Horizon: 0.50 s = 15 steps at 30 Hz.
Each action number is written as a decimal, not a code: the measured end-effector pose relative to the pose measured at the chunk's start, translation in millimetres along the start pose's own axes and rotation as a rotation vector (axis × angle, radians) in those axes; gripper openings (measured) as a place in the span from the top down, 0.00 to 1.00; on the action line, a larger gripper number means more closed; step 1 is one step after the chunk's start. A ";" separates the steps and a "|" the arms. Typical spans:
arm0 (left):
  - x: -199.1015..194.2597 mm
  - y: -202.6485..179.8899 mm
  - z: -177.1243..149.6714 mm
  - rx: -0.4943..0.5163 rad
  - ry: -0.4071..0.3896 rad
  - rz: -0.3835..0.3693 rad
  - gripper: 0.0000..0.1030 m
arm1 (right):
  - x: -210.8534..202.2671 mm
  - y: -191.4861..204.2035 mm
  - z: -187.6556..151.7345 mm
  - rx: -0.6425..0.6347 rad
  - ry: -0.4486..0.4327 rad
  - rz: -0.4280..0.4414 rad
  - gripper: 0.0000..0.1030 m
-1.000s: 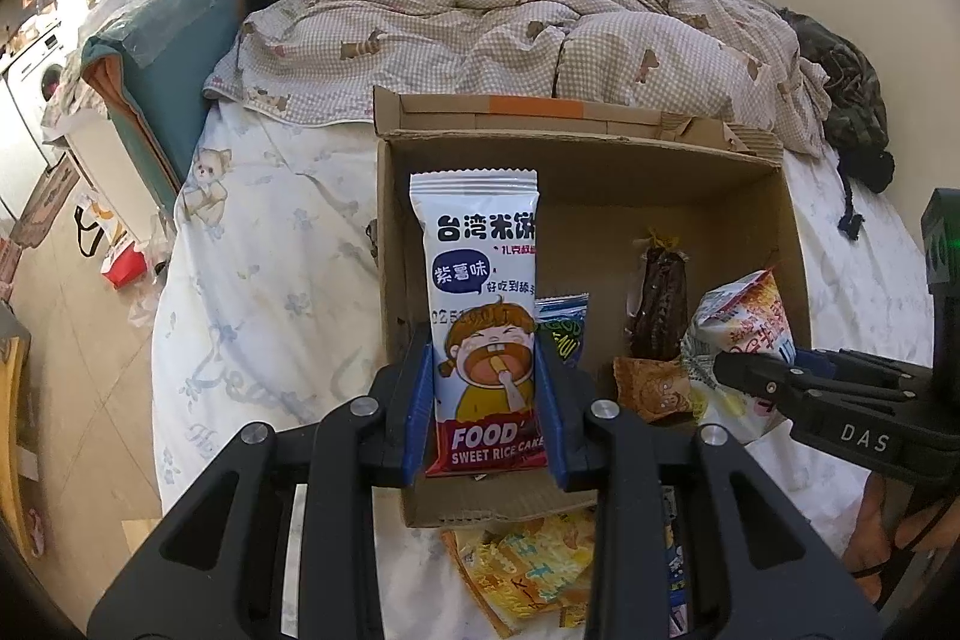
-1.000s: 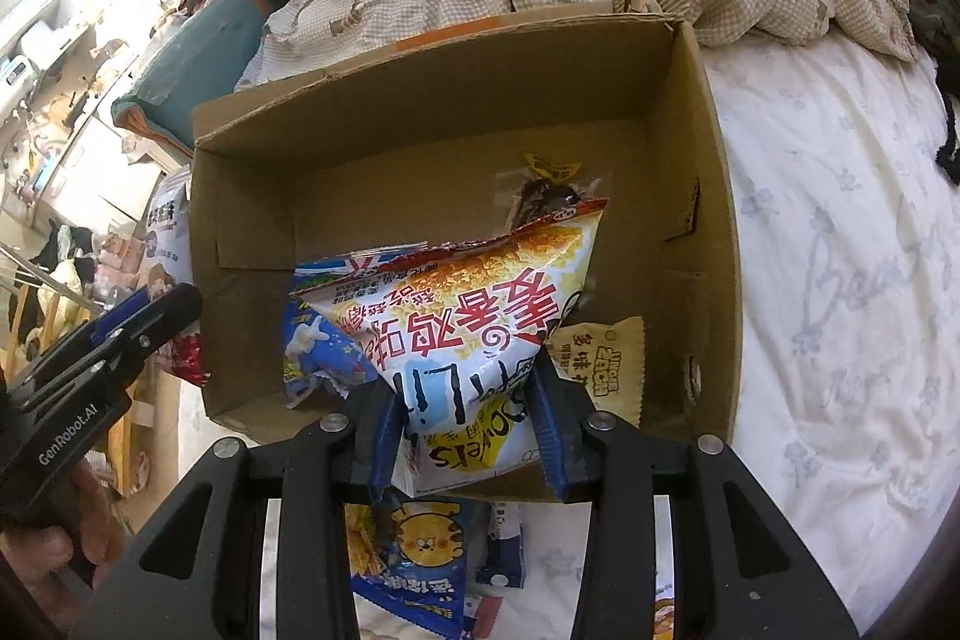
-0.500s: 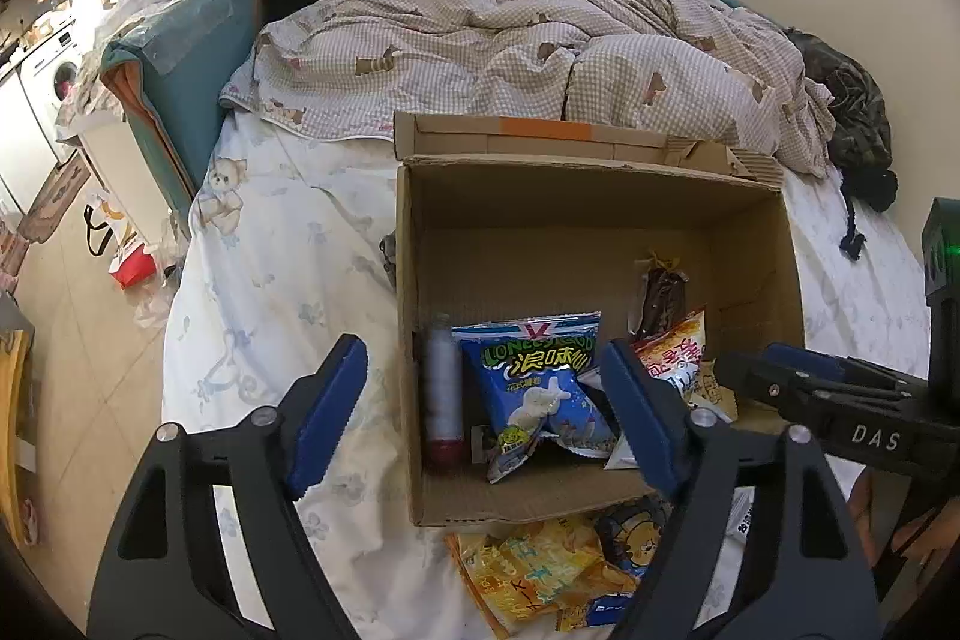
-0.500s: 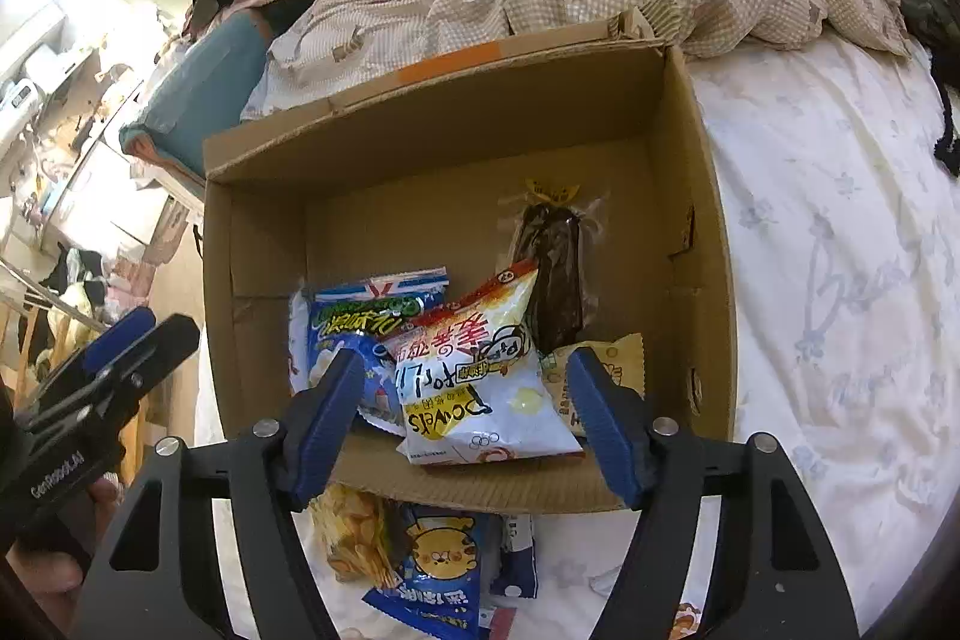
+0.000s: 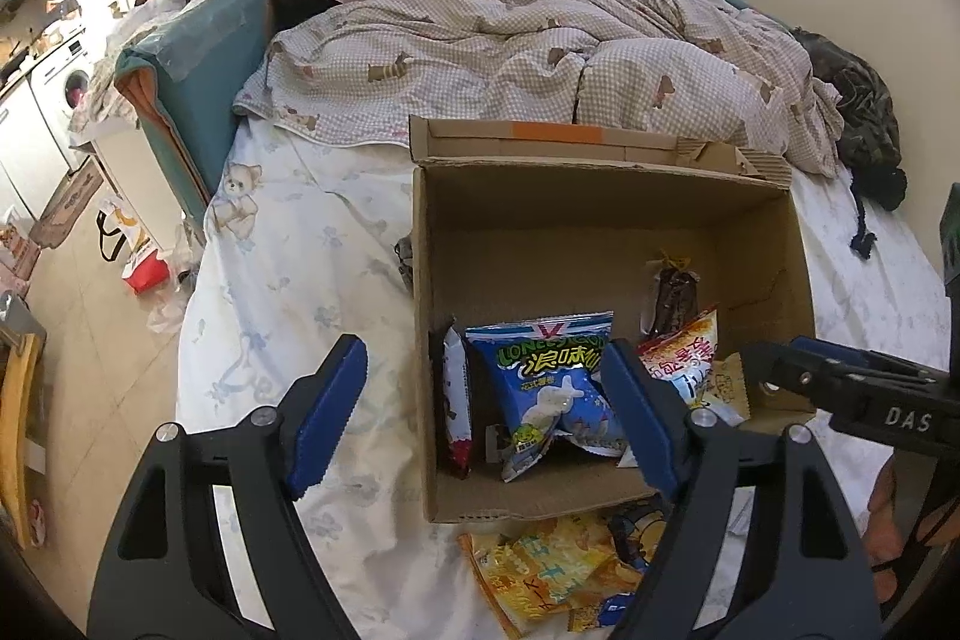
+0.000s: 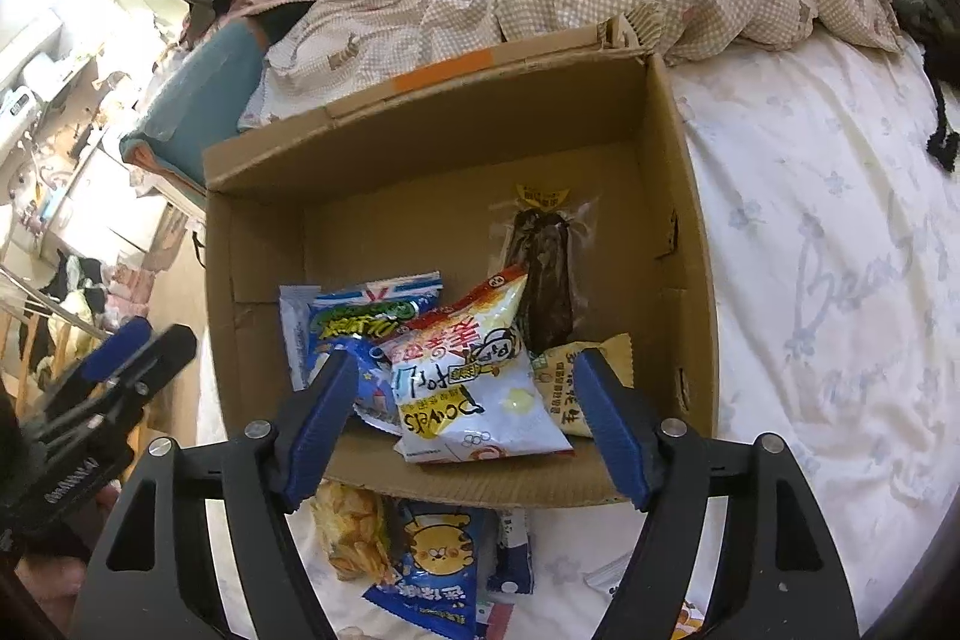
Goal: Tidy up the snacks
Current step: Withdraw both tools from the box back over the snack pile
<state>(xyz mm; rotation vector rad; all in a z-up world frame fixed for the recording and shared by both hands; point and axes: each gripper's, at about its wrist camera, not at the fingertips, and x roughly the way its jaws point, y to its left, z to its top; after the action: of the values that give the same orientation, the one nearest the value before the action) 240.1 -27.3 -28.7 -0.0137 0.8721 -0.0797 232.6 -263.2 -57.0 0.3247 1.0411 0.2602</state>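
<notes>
An open cardboard box sits on the bed with snacks at its near end. The rice cake packet stands on edge against the left wall. Beside it lie a blue chip bag, a white and red snack bag, a dark sausage pack and a small tan packet. My left gripper is open and empty above the box's near left corner. My right gripper is open and empty above the near edge.
More snack packets lie on the sheet in front of the box: a yellow one and a blue bear one. A checked quilt is heaped behind the box. The bed's left edge drops to the floor.
Both grippers opened and let go: the rice cake packet and the white and red bag now rest in the box. Both grippers have pulled back a little.
</notes>
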 end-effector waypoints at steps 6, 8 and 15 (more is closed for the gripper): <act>-4.7 0.4 -0.8 -0.001 -0.005 0.004 0.25 | -15.6 -3.5 -5.4 0.028 -0.024 0.004 0.25; -8.1 2.0 -1.0 -0.008 -0.009 0.009 0.25 | -19.3 -4.3 -6.8 0.030 -0.026 0.001 0.25; -17.7 16.7 -8.4 -0.070 0.022 0.023 0.25 | -31.7 -11.6 -14.9 0.064 -0.033 -0.016 0.25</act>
<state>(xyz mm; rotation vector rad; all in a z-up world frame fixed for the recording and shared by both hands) 223.4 -9.1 -21.3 -0.0683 0.8968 -0.0280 204.9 -283.3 -43.0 0.3771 1.0208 0.2064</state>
